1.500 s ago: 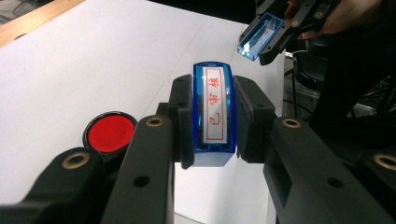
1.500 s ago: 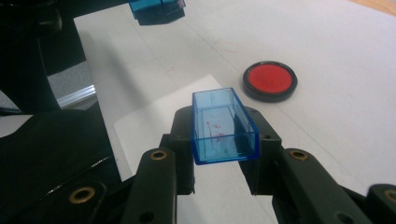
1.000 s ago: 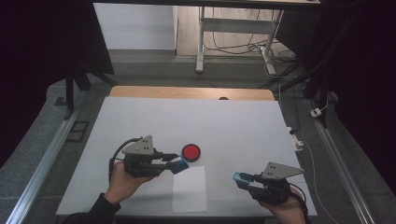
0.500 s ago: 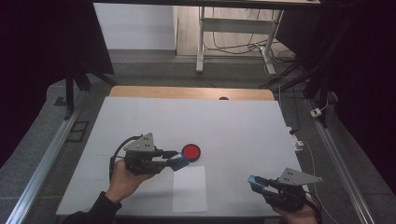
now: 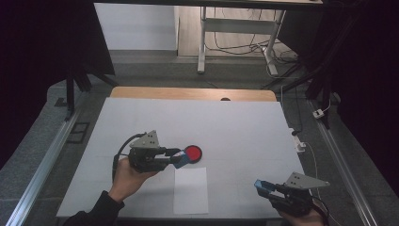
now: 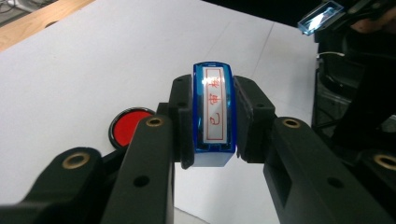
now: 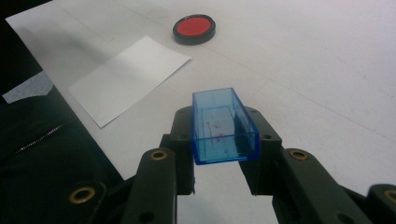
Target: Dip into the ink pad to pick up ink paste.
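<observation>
Table: I see a white table [image 5: 235, 127] with a wooden far edge, grey floor and a desk frame beyond.
On it: a white paper sheet [image 5: 190, 189] near my edge, a red ink pad [image 5: 193, 152] just past it.
Left gripper [image 5: 180, 158]: jaws clamped on a blue stamp [image 6: 213, 114] beside the pad.
Right gripper [image 5: 261, 185]: jaws pinching a clear blue stamp cap [image 7: 222, 125], well apart at the near right.
Left gripper view: I read red characters on the stamp face; the high view cannot show them.

Grey floor [image 5: 155, 70], white desk legs [image 5: 202, 40], dark curtains [image 5: 42, 42], tangled cables [image 5: 235, 44]
</observation>
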Demonstrator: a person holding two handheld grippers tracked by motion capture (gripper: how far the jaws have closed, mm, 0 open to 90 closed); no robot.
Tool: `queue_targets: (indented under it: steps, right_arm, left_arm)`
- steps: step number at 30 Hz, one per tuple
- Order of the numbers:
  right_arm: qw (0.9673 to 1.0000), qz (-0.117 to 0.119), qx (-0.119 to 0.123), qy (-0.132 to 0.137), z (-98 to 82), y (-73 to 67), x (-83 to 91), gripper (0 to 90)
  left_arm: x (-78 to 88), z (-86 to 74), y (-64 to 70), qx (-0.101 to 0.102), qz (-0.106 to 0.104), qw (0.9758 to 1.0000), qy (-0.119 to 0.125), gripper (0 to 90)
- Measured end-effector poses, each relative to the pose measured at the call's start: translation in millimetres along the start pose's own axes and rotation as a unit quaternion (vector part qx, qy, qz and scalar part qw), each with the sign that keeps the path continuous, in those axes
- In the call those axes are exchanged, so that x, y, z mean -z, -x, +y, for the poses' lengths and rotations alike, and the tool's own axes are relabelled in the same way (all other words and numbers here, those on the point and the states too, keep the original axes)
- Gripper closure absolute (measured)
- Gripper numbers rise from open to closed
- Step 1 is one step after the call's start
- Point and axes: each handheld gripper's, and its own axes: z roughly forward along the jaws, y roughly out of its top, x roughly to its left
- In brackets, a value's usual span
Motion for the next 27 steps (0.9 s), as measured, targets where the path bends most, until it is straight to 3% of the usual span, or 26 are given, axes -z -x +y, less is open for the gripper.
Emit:
queue_targets:
  steps: [10, 16, 27]
  right_arm:
    - [0.9999, 0.0, -0.013, -0.003, -3.4, 1.0, 2.5, 68.6]
    - [0.9993, 0.003, -0.037, -0.003, -4.2, 3.2, 3.8, 68.7]
    - [0.9995, 0.004, -0.032, -0.005, -4.7, 2.1, 4.3, 68.7]
  left_arm:
    - [-8.5, 2.4, -12.5, 0.009, 0.013, 0.9998, -0.015, 70.6]
    - [-16.9, 6.8, -20.9, 0.015, 0.011, 0.9997, -0.013, 70.6]
    - [-36.1, 14.6, -37.9, 0.027, 0.015, 0.9994, -0.017, 70.5]
